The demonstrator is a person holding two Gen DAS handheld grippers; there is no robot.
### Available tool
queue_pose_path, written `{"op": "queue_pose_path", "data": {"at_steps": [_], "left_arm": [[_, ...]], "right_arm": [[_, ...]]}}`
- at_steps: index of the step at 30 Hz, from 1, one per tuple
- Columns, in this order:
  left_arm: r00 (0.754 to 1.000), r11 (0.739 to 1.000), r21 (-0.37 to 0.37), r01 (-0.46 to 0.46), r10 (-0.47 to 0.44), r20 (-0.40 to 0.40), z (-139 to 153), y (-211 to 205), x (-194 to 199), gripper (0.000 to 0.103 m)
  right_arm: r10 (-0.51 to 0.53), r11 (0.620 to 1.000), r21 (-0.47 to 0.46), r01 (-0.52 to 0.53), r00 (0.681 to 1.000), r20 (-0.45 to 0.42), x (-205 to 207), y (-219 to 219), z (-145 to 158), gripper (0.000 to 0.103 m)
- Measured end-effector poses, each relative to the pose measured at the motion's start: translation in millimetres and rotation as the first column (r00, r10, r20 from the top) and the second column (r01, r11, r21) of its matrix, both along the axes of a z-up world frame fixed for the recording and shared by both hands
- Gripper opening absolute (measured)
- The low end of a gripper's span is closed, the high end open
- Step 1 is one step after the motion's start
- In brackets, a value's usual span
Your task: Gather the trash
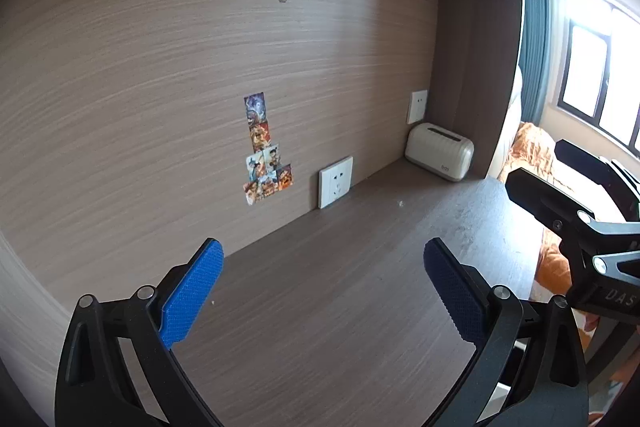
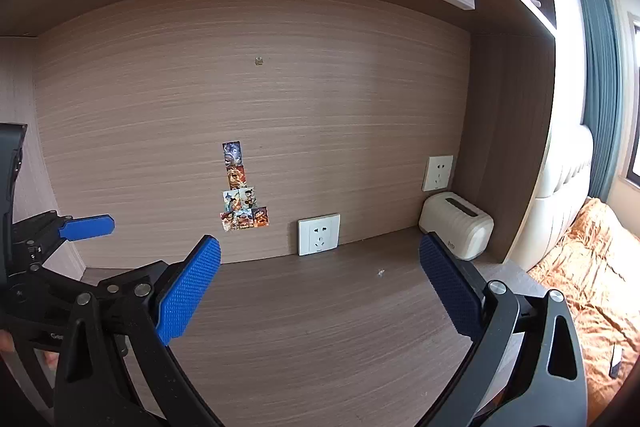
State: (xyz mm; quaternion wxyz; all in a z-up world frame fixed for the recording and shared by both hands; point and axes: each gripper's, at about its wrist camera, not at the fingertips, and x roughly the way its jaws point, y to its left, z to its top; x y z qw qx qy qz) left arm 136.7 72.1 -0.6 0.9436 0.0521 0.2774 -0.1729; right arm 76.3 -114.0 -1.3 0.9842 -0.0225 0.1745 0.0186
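left blue-padded gripper (image 1: 322, 291) held wide open, empty | right blue-padded gripper (image 2: 320, 287) likewise, aimed toward small white scrap (image 2: 380, 271) on brown wood-grain desk (image 2: 320, 327), likely for pickup

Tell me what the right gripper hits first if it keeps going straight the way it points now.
Nothing lies between the open right gripper and the wall. It would probably pass above the desk and meet the back panel near the wall socket, though depth is uncertain.

Open desk (image 2: 320, 327) ahead; cream box (image 2: 456, 233), perhaps tissue-holder, blocking right corner.
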Motion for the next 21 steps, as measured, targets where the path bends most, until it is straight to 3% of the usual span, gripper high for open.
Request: {"op": "queue_pose_path", "data": {"at_steps": [21], "left_arm": [[1.0,1.0,0.023,0.019,-0.019,0.003,-1.8,-4.2,3.6,0.099]], "right_arm": [[-0.027,1.0,0.003,0.027,1.0,-0.004,1.6,0.0,-4.5,0.099]]}}
